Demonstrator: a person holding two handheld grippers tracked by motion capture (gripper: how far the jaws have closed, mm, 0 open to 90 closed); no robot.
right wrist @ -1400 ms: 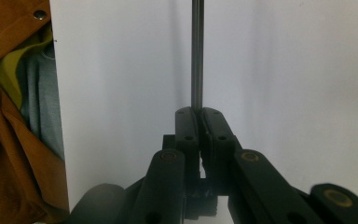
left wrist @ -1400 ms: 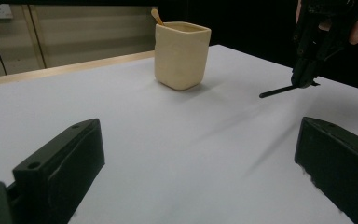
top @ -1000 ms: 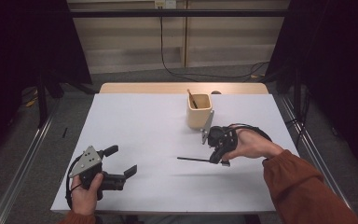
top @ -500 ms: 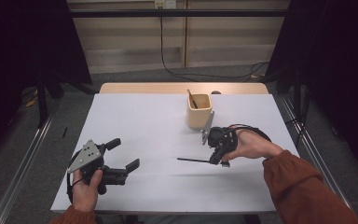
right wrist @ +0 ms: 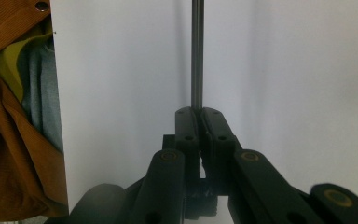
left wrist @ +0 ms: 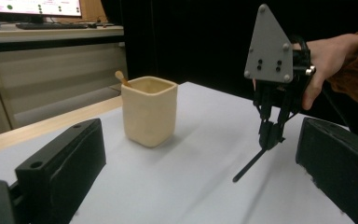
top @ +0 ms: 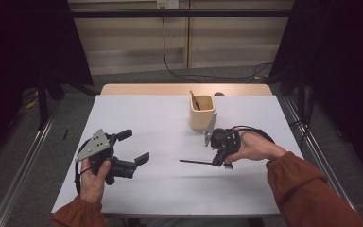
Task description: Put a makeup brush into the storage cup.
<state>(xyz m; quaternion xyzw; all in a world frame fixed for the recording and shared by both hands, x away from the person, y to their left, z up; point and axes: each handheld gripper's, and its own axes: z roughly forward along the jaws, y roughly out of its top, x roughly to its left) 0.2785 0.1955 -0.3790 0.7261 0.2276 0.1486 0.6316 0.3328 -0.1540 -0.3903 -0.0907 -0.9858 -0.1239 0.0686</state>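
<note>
A beige square cup [top: 202, 113] stands right of the table's middle, with a wooden stick [top: 194, 100] leaning inside it. Just in front of the cup, my right gripper [top: 217, 162] is shut on one end of a thin black rod [top: 196, 162]. The rod points left, low over the white table. In the right gripper view the jaws [right wrist: 199, 116] pinch the rod [right wrist: 196, 51], which runs straight ahead. My left gripper [top: 133, 146] is open and empty at the front left, aimed toward the cup [left wrist: 149, 112] and the right gripper [left wrist: 271, 137].
The white table top [top: 160, 118] has bare room between the two grippers. A wooden strip [top: 184, 89] runs along its far edge. Dark curtains hang at both sides, and metal rails [top: 23, 165] line the floor.
My left gripper has moved a little forward and to the right, rising slightly. The right gripper and the black rod have stayed in place.
</note>
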